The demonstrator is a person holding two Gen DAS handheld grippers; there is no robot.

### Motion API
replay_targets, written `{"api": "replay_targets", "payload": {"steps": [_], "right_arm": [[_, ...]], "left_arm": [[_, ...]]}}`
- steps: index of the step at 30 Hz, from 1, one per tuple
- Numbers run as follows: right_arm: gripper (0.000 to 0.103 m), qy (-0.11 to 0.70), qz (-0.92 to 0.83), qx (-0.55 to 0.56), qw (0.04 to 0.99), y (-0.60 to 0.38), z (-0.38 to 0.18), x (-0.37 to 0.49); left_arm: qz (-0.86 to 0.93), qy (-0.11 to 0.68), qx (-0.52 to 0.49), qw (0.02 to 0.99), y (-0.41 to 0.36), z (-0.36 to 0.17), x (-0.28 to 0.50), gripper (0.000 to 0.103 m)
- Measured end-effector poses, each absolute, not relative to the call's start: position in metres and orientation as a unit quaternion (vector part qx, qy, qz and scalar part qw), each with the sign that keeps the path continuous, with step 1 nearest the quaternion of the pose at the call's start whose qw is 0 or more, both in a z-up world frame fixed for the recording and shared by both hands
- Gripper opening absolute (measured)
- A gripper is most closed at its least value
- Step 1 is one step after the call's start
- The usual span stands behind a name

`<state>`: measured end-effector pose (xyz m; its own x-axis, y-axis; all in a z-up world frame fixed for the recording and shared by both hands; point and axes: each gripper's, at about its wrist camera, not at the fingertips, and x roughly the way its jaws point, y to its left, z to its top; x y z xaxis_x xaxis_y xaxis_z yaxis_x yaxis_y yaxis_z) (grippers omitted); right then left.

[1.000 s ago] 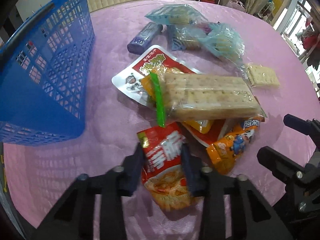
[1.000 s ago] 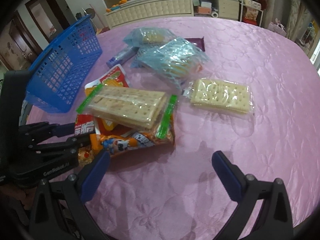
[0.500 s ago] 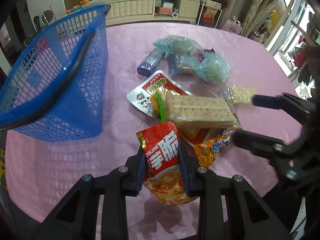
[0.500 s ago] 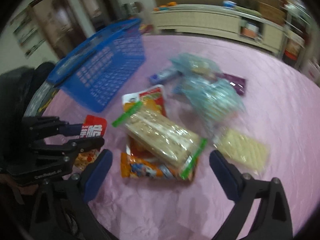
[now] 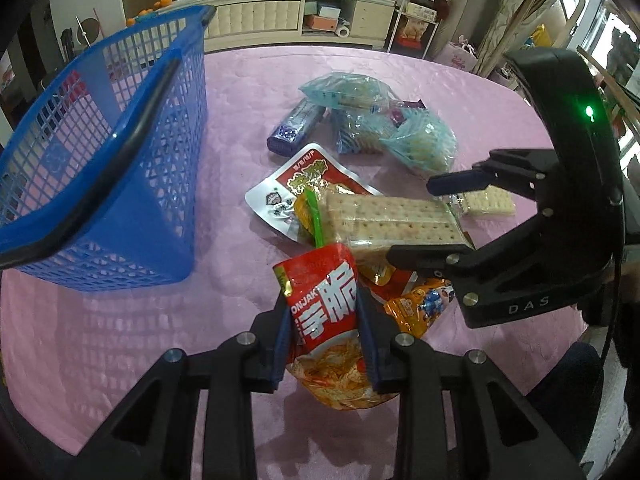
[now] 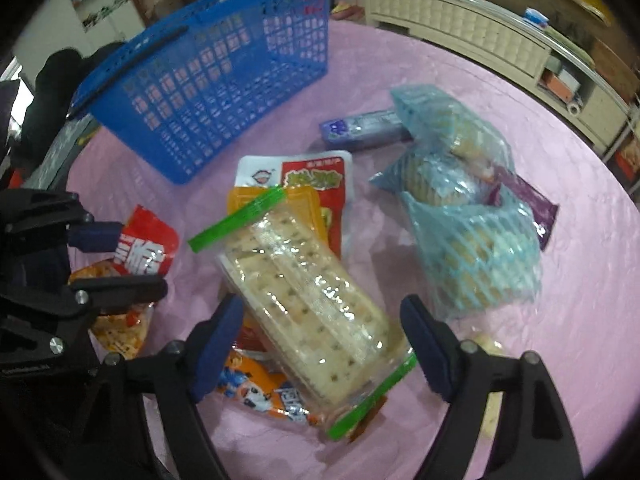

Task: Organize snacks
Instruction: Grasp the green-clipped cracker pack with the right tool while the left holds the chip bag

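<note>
My left gripper (image 5: 323,320) is shut on a red konjac snack packet (image 5: 324,304), held just above the pink tablecloth. From the right wrist view the same left gripper (image 6: 132,260) and red packet (image 6: 146,246) show at the left edge. My right gripper (image 6: 320,308) straddles the long clear cracker pack (image 6: 308,292) with green end strips. Its jaws are closing, and the pads stand close to the pack's sides without clearly pressing. In the left wrist view the right gripper (image 5: 432,220) hangs over the cracker pack (image 5: 388,220). A blue mesh basket (image 5: 100,160) stands at the left.
Under the cracker pack lie an orange cartoon packet (image 6: 256,392) and a red-and-white pouch (image 5: 296,180). Beyond are blue net bags (image 6: 472,240), a purple bar (image 5: 296,128) and a small cracker pack (image 5: 488,202). A white cabinet (image 5: 260,20) stands behind the round table.
My right gripper has swung left over the long cracker pack, rolled, and narrowed its jaws. My left gripper lifted the red packet off the cloth, then held still.
</note>
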<state>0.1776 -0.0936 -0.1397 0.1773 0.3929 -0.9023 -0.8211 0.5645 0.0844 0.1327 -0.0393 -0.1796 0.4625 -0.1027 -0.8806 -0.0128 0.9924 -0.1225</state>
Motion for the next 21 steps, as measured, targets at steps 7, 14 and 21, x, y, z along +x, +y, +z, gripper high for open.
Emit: {"api": "replay_targets", "payload": {"steps": [7,14,21], "right_arm": [[0.084,0.500,0.437,-0.239,0.708,-0.078,-0.150,0.196],[0.068,0.497,0.448,-0.236,0.705,-0.071,-0.158,0.201],[0.067,0.472,0.430,-0.207,0.741,-0.087,-0.124,0.180]], "left_arm": [[-0.033,0.515,-0.063,0.854,-0.038,-0.182,0.132,0.028],[-0.029,0.516,-0.069,0.854,-0.034,-0.185,0.129,0.028],[-0.036,0.494,-0.073,0.866,-0.038,-0.163,0.123,0.028]]}}
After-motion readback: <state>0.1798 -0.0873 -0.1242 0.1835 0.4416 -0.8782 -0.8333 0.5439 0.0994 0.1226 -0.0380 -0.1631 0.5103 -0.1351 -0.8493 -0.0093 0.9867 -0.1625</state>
